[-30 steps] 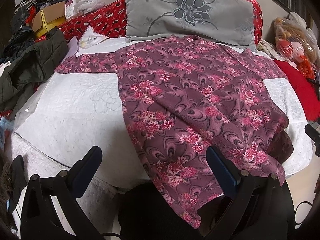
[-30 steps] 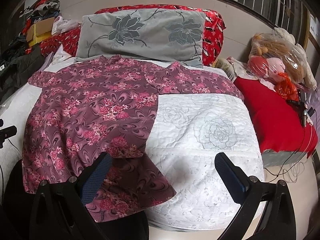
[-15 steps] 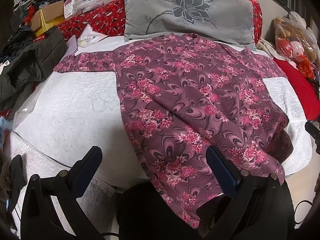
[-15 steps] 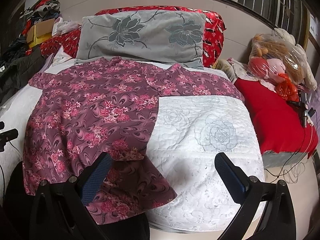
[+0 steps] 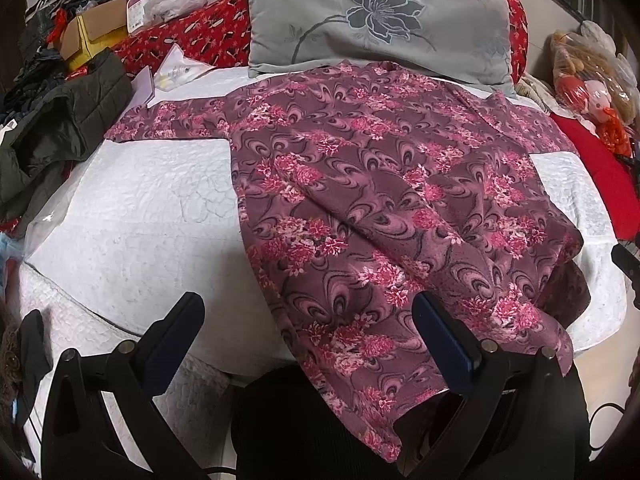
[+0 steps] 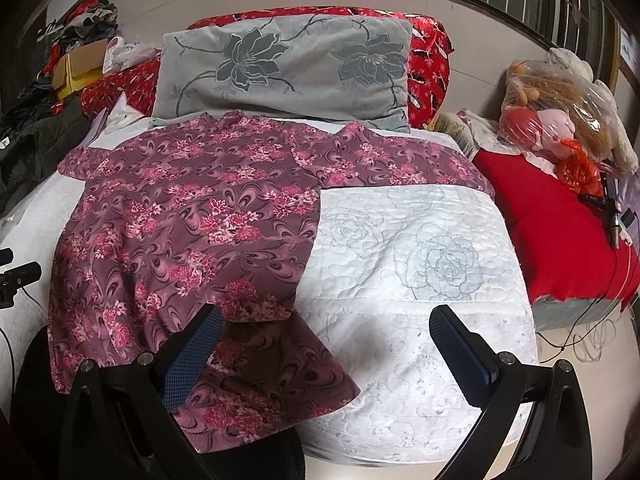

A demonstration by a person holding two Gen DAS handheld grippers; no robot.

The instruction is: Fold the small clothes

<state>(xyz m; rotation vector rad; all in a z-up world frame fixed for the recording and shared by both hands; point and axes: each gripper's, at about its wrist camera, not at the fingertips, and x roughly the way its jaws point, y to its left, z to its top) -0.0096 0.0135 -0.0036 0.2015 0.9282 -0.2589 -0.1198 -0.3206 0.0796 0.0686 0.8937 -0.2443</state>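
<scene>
A purple top with pink flowers [image 5: 384,200] [image 6: 188,220] lies spread face down on the white quilted bed [image 5: 136,216] [image 6: 416,264]. Both sleeves stretch out sideways near the pillow, and its hem hangs over the bed's near edge. My left gripper [image 5: 308,320] stands open above that edge, its right finger over the hem. In the right wrist view, my right gripper [image 6: 324,336] is open too, its left finger over the hem's folded-back right corner [image 6: 280,376]. Neither holds anything.
A grey flowered pillow [image 5: 376,20] [image 6: 288,68] leans on red cushions at the head. A dark jacket [image 5: 60,128] and a clothes pile lie at the left. A red cloth [image 6: 552,216] and bagged soft toys [image 6: 560,116] sit at the right. Something black [image 5: 304,424] lies under the hem.
Both views have drifted only slightly; the top and both open grippers keep their places.
</scene>
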